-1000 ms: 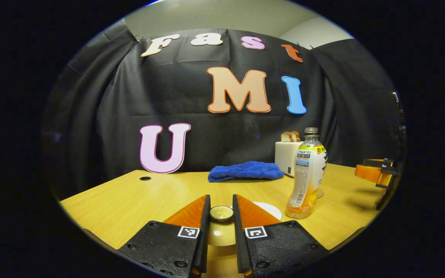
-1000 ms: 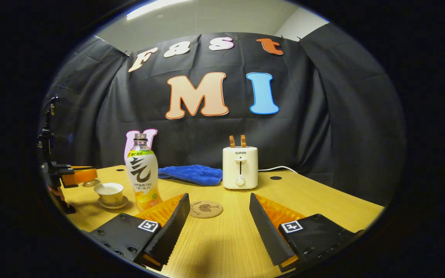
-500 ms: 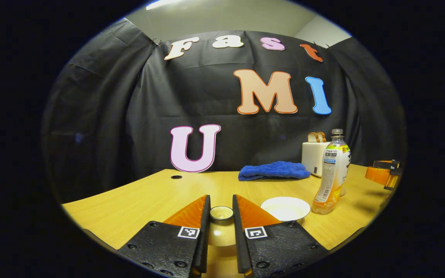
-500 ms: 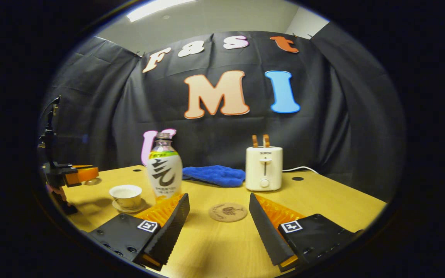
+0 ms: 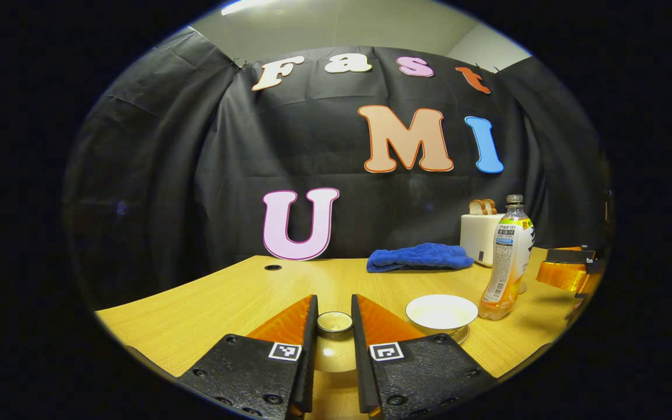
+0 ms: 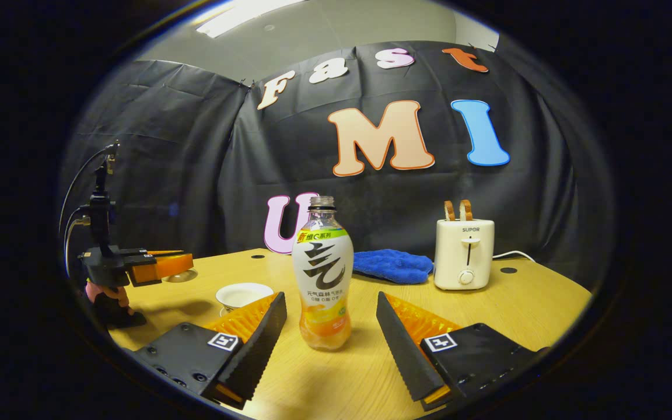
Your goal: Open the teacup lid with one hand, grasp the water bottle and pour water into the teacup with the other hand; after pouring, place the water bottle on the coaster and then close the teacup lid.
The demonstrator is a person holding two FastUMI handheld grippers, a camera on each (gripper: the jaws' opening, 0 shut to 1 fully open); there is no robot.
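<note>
My left gripper (image 5: 334, 309) is shut on the knob of the teacup lid (image 5: 335, 322) and holds it above the table, left of the cup. The uncovered white teacup (image 5: 441, 311) stands on its saucer to the right. Farther right is the water bottle (image 5: 508, 256), upright, with orange drink in its bottom part. In the right gripper view my right gripper (image 6: 330, 298) is open, and the water bottle (image 6: 322, 274) stands just ahead, in line with the gap between the fingers and untouched. The teacup (image 6: 244, 293) sits to its left, and the left gripper (image 6: 158, 265) holds the lid beyond it.
A white toaster (image 6: 464, 254) with bread slices and a blue cloth (image 6: 393, 265) stand at the back of the wooden table (image 6: 522, 303). A hand (image 6: 107, 291) holds the left gripper's handle at the left edge. The black booth wall closes the far side.
The right gripper has swung left toward the bottle, which now stands centred between its open fingers. The left gripper has carried the lid a little farther left of the cup.
</note>
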